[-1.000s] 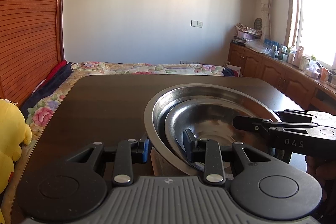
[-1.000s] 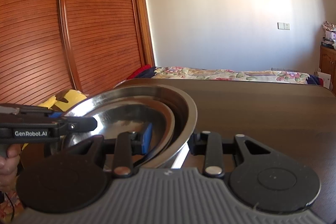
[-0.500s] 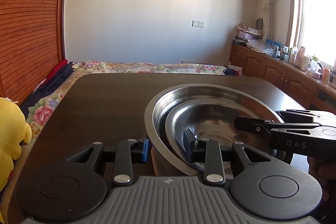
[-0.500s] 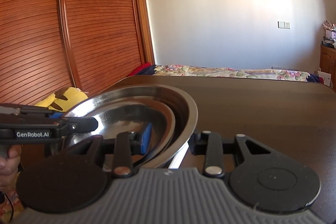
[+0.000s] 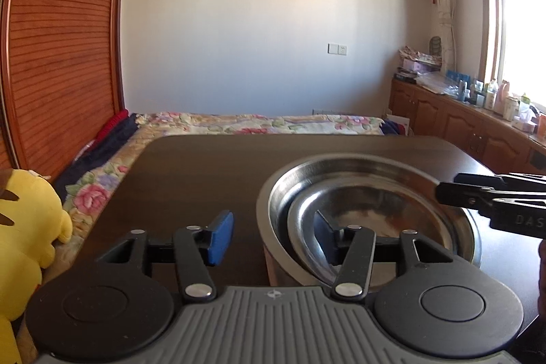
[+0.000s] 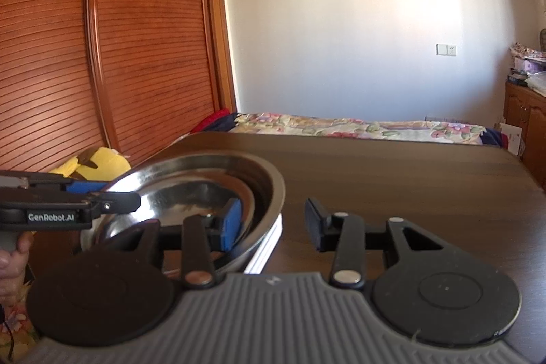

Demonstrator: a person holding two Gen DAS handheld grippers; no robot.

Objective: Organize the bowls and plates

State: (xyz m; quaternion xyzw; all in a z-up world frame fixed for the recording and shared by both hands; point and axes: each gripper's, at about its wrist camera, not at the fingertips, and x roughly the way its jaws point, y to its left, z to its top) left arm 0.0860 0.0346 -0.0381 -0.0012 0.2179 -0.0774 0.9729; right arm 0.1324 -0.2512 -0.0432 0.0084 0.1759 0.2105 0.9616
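Two steel bowls are stacked on the dark table [image 5: 191, 179]: the smaller bowl [image 5: 368, 214] is nested inside the larger bowl [image 5: 273, 193], which stands on a white base near the table's front edge. The left gripper [image 5: 269, 236] is seen with its jaws just opened; the bowls' rim lies between them, but the blue pad stands clearly apart from the wall. The right gripper [image 6: 271, 222] has also just been opening, and the opposite rim is straddled loosely, not pressed. A yellow plush toy [image 5: 24, 227] is seen beside the table.
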